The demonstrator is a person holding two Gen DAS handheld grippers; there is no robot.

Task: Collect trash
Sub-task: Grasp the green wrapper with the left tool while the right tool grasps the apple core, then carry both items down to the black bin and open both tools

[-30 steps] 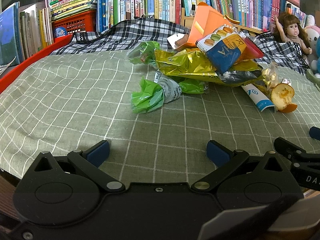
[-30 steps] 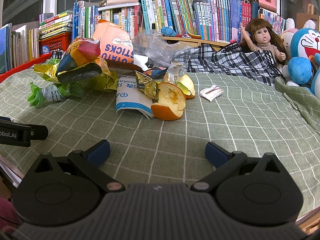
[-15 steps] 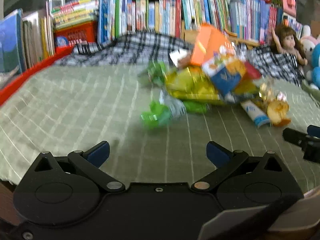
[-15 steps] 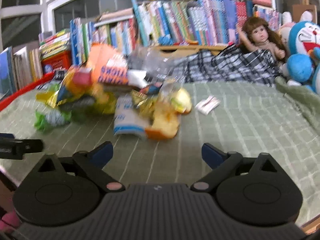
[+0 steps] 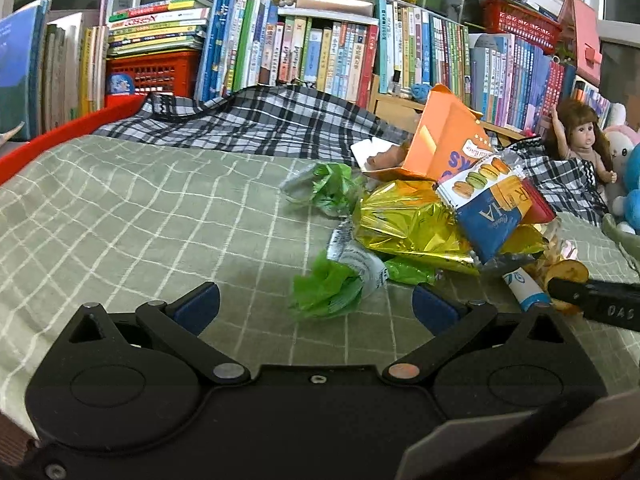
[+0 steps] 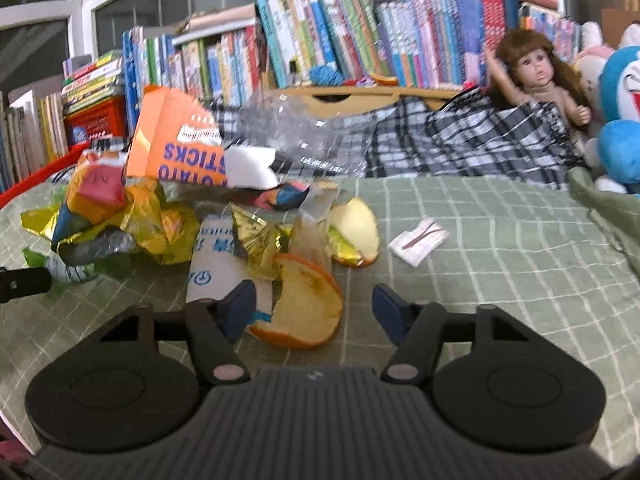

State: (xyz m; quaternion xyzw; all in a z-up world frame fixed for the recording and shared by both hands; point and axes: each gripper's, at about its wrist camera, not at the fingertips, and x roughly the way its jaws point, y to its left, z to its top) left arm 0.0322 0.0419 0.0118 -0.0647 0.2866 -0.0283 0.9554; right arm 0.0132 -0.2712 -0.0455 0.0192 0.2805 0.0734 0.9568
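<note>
While both claws gape, right gripper (image 6: pixel 310 310) straddles orange peel (image 6: pixel 306 306), left gripper (image 5: pixel 316 306) over bare checked cloth (image 5: pixel 140 208).

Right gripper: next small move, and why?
Probably ease forward and shut on the orange peel. The right gripper is open with the peel lying on the checked cloth between its fingers, nothing held yet.

"STICKS" is read upside down on the orange snack box (image 6: pixel 176 148); beside that box, "HA" is printed on the blue macaron packet (image 5: pixel 490 210)
</note>
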